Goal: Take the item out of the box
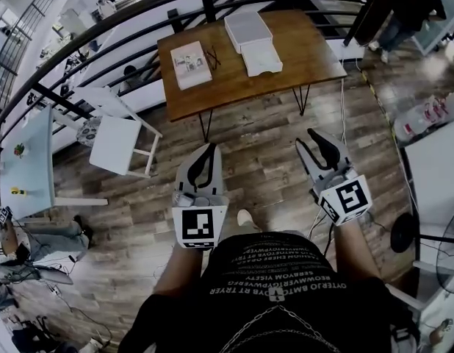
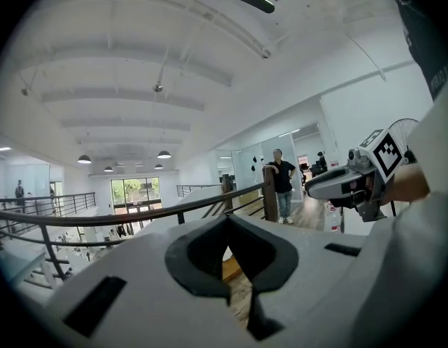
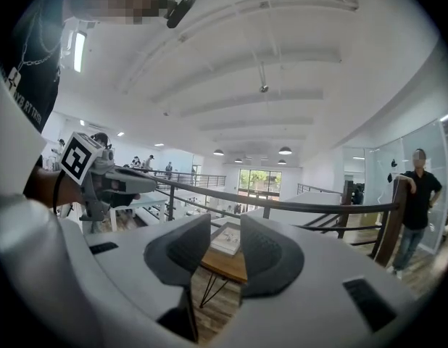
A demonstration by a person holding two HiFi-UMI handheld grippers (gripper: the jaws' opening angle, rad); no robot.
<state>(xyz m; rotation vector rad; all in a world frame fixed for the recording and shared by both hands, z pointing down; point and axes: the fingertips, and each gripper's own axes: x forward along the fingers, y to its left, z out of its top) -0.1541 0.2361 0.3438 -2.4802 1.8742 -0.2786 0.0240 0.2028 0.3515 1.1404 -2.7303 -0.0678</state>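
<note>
While you hold both tools nearly level, well short of the brown wooden table [image 1: 286, 61], the white rectangular cardboard box [image 1: 247, 28] sits by the tabletop's far edge, with a shallower white tray-like piece [image 1: 261, 59] just beside it. Only the head view shows that box. The right gripper view frames the flat printed packet [image 3: 225, 239] at the tabletop's left end instead. Your left gripper [image 1: 209, 150] has its jaws pressed together on nothing, and your right gripper [image 1: 308, 138] is spread and empty.
</note>
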